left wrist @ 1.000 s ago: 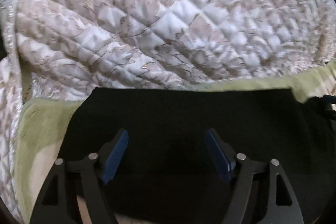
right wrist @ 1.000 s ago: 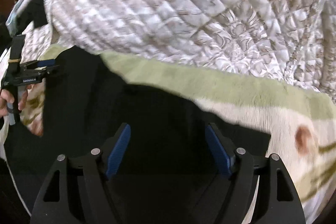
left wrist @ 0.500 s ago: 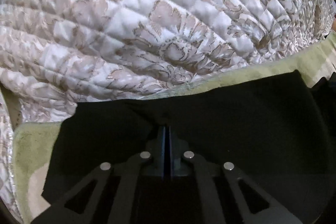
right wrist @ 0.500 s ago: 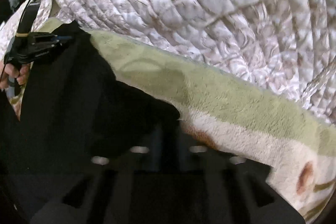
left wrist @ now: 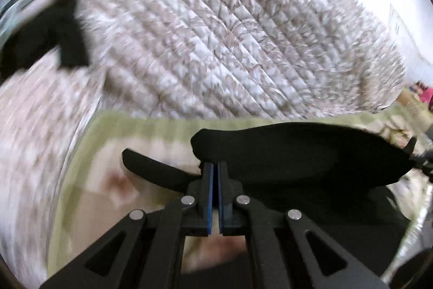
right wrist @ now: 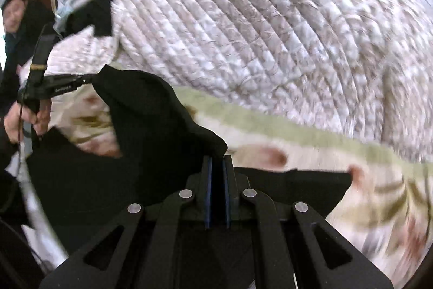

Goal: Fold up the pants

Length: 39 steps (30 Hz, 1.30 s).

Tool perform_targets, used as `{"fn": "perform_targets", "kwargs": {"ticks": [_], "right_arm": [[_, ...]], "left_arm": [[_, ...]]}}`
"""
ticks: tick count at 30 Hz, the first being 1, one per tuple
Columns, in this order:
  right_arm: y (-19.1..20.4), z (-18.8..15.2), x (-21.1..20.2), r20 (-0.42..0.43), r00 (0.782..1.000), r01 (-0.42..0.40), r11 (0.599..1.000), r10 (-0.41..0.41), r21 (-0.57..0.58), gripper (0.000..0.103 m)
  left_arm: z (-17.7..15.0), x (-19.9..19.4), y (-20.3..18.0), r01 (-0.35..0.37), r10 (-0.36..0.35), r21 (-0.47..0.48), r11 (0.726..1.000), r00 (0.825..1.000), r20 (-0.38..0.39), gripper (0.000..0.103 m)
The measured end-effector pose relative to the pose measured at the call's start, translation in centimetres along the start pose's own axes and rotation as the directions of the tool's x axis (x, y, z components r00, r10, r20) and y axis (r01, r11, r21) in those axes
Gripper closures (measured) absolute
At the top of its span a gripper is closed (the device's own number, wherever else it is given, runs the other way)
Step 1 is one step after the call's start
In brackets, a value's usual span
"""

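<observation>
The black pants (left wrist: 303, 156) hang lifted above a green and cream floral blanket (left wrist: 151, 132). My left gripper (left wrist: 215, 167) is shut on the pants' edge, and the cloth stretches to the right. In the right wrist view my right gripper (right wrist: 216, 161) is shut on the other part of the black pants (right wrist: 146, 121). The cloth rises from it up and left to the left gripper (right wrist: 81, 80), held in a hand at the far left. Both views are motion-blurred.
A quilted beige and white bedspread (left wrist: 230, 39) is heaped behind the blanket and fills the top of both views. A dark garment (left wrist: 54, 29) lies at its upper left. A person (right wrist: 13, 15) stands at the far left of the right wrist view.
Both grippers went from open over the flat pants to shut on them. They have since lifted the cloth off the blanket, and both cameras now tilt upward.
</observation>
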State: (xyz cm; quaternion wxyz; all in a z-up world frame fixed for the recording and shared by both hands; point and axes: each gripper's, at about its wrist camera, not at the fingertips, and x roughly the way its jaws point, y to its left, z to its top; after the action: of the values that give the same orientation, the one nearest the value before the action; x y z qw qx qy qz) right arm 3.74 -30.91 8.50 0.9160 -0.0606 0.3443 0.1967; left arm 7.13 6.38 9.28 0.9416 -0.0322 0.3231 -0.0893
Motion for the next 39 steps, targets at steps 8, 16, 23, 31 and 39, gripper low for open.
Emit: {"fn": "perform_targets", "kwargs": {"ticks": [8,16,23,31,39], "right_arm": [[1.8,-13.5,-0.3,-0.218,0.974,0.021,0.936,0.06,0.351,0.09],[2.2,-16.8,-2.7,-0.088,0.991,-0.034,0.833,0.099,0.553,0.049],[-0.3,-17.9,-2.7,-0.025,0.999,-0.008,0.716,0.035,0.699,0.048],[-2.8,-19.0,-2.1,0.011,1.0,-0.011,0.609,0.004,0.793,0.048],[-2.0,-19.5,-2.0,0.014,0.998,0.026,0.585,-0.064,0.811,0.048]], "left_arm": [[-12.9,-4.2,2.6,-0.02,-0.008,-0.133,0.991,0.979,-0.205,0.099],[-11.5,-7.4,2.8,0.002,-0.023,-0.162,0.987,0.992,-0.126,0.063],[-8.1,-0.7,-2.0,0.001,-0.003,-0.012,1.0,0.986,-0.164,0.048],[-9.0,4.9,-3.0,-0.086,0.094,0.043,0.995,0.964,-0.247,0.048],[-9.5,4.9,-1.9,-0.111,0.113,0.025,0.994,0.964,-0.241,0.036]]}}
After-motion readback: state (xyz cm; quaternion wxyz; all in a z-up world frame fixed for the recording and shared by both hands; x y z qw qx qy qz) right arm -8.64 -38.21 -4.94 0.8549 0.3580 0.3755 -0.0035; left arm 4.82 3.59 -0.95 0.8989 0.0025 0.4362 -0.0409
